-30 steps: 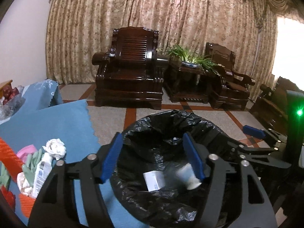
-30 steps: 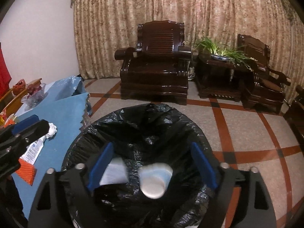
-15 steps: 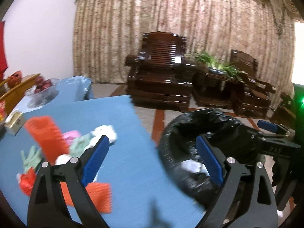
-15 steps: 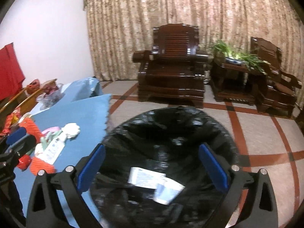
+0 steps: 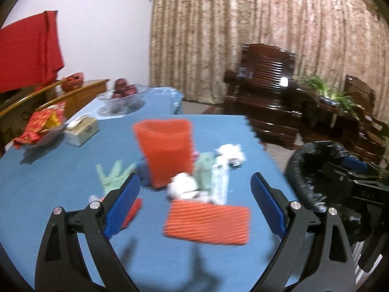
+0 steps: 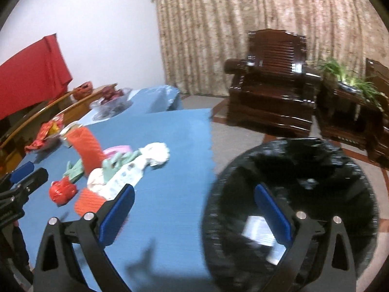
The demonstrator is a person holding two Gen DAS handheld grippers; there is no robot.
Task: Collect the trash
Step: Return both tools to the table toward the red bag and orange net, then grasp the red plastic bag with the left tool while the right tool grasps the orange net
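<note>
A pile of trash lies on the blue table (image 5: 60, 170): orange mesh sleeves (image 5: 165, 150) (image 5: 206, 222), crumpled white tissue (image 5: 231, 153), green gloves (image 5: 114, 175) and a white wrapper (image 5: 220, 182). My left gripper (image 5: 194, 206) is open and empty, just above the pile. My right gripper (image 6: 194, 214) is open and empty over the table edge and the black bin bag (image 6: 304, 170). White scraps (image 6: 257, 228) lie in the bin. The pile shows in the right wrist view (image 6: 116, 168), with a red crumpled piece (image 6: 62, 191).
A tissue box (image 5: 81, 131), a glass bowl of fruit (image 5: 121, 97) and a dish of red packets (image 5: 41, 126) stand at the table's far left. The bin shows at the right in the left wrist view (image 5: 323, 170). Dark wooden armchairs (image 6: 269, 97) stand behind.
Both grippers have swung left, from over the bin toward the table. The left one now faces the trash pile. The cup and paper dropped into the bin.
</note>
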